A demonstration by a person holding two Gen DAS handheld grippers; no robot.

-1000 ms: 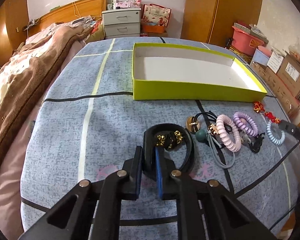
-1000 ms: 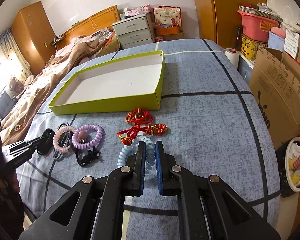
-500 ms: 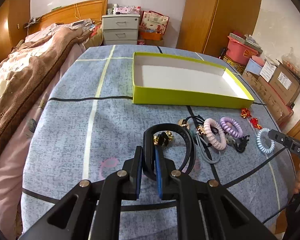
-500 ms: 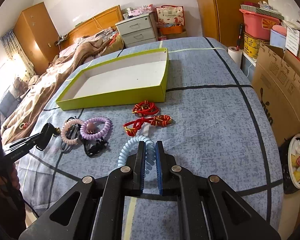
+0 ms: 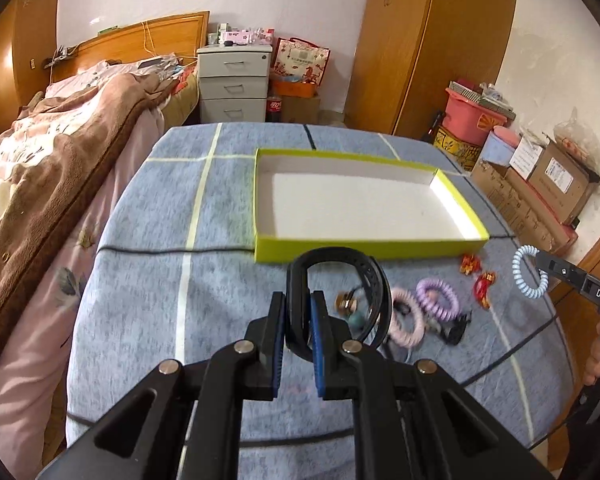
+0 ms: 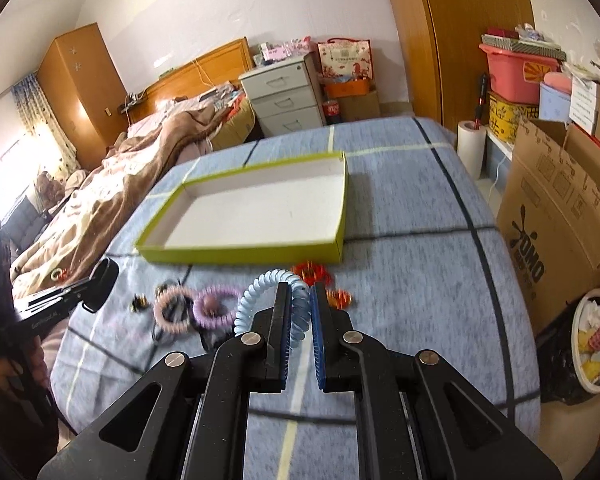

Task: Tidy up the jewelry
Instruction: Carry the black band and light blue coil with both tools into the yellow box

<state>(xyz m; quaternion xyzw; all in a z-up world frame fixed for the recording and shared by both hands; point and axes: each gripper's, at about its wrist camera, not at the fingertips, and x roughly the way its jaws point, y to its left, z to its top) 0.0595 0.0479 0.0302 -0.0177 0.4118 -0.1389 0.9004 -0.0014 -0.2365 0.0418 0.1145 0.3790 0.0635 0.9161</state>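
Gripping black band point(image 5: 374, 280), blue coil point(image 6: 268, 284) — aloft

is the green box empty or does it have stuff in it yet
Empty: the green box shows only its bare white floor in both views.

I can read "DAS" in white on the black body of the right gripper point(image 5: 538, 259), at far right. On the right, a brown cardboard box point(image 6: 556, 216) shows black letters "OMO". Other labels are too blurred.
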